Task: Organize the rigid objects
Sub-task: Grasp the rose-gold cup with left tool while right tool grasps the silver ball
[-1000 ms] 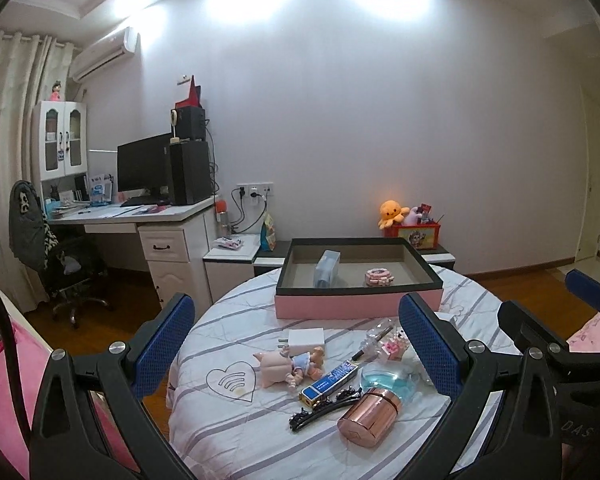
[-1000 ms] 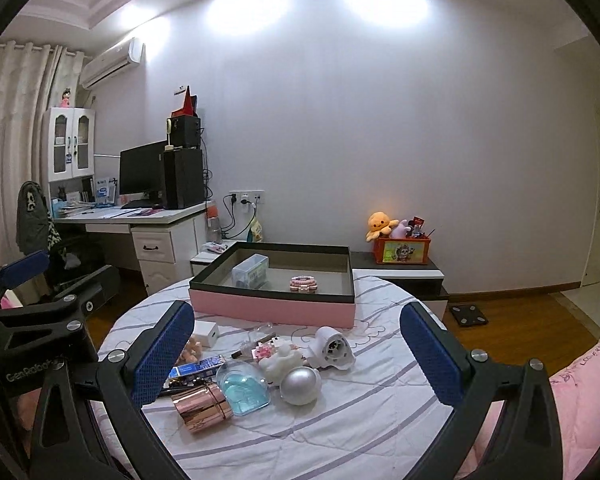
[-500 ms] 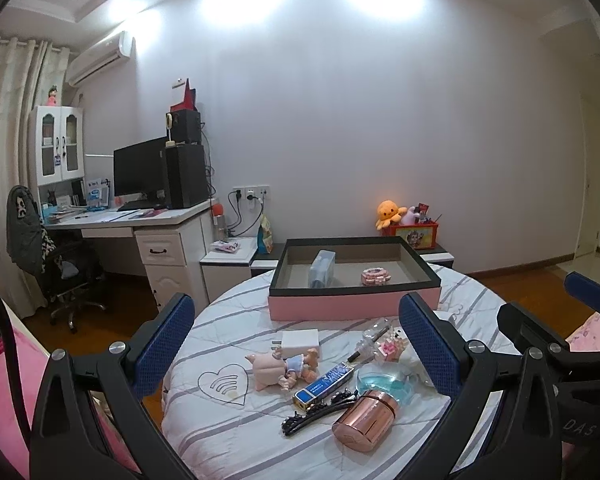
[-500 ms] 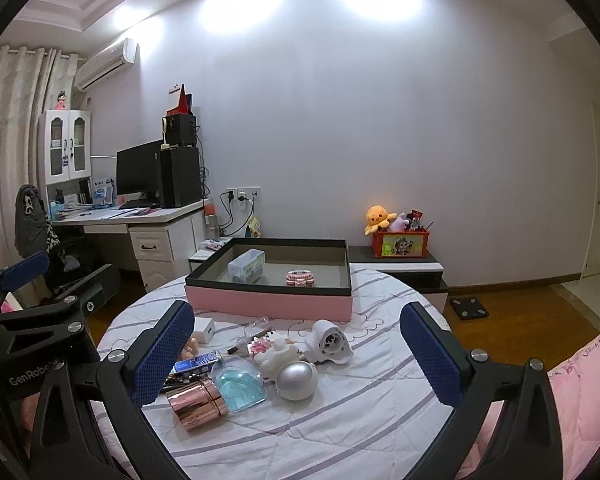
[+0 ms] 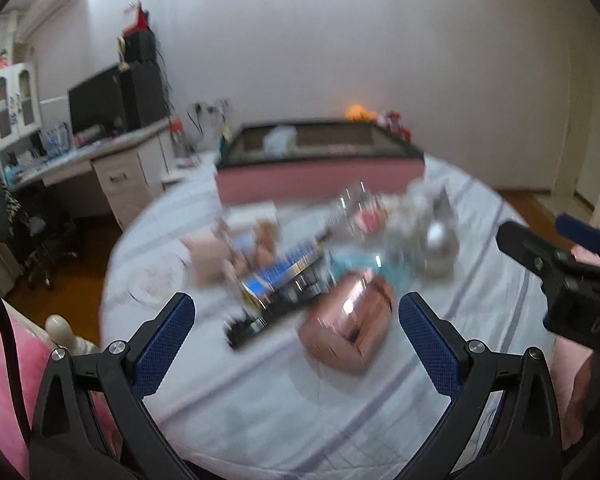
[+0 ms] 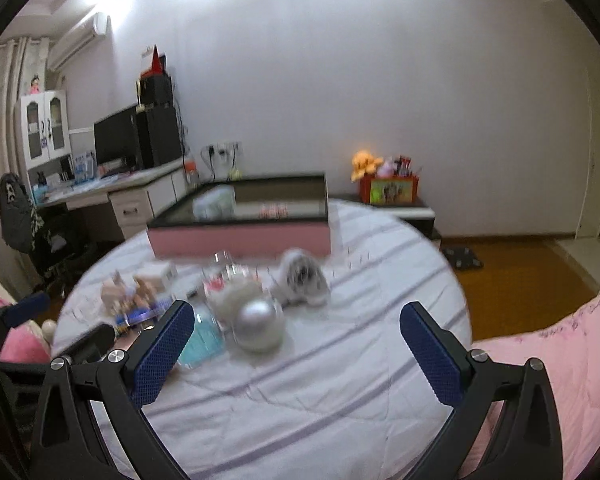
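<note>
Underneath both wide-spread, empty grippers — left gripper (image 5: 296,330), right gripper (image 6: 296,338) — striped round table (image 6: 340,380), desk (image 6: 112,192) behind.

White desk (image 6: 112,194) along the left wall, dark monitor (image 6: 116,136) and black speaker (image 6: 158,132) on its top, a white glass-door cabinet (image 6: 44,128) at its far left end. Air conditioner (image 6: 80,36) high on the left wall; black chair (image 6: 24,224) with a garment over it in front of the desk. Low side table (image 6: 404,210) by the back wall carries a red box (image 6: 392,190) and an orange plush (image 6: 364,162); a dark scale (image 6: 462,258) lies on the wood floor.
</note>
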`<state>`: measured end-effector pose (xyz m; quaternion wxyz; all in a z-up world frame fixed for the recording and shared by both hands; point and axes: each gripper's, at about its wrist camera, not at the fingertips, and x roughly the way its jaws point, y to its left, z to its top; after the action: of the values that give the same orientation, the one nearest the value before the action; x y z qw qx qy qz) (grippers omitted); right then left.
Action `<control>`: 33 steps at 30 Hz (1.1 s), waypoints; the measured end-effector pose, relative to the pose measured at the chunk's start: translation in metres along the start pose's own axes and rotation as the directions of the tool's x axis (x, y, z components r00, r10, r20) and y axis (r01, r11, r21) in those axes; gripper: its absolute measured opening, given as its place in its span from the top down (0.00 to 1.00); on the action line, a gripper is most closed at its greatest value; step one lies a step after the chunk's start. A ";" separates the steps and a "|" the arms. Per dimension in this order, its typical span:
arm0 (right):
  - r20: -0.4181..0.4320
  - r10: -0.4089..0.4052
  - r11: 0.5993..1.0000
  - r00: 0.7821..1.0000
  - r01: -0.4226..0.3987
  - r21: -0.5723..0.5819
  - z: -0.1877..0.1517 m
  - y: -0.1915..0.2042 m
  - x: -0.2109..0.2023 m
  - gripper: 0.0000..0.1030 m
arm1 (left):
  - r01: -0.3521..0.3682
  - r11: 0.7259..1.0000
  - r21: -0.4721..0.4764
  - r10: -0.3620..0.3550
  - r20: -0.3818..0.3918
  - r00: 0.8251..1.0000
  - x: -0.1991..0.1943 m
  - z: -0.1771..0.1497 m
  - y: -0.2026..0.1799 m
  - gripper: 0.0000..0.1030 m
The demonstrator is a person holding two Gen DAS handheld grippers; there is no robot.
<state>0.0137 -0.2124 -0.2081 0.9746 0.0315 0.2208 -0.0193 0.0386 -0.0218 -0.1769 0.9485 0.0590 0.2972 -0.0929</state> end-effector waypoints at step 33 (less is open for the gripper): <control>-0.394 0.163 0.985 0.905 -0.172 0.011 0.009 0.017 0.129 0.12 | 0.095 0.993 -0.067 -0.099 -0.054 0.994 0.030 0.024 0.021 0.42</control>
<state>0.1344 -0.1989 -0.2546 0.9087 0.0419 0.4087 0.0738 0.0805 -0.0095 -0.1733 0.9353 0.0168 0.3296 -0.1277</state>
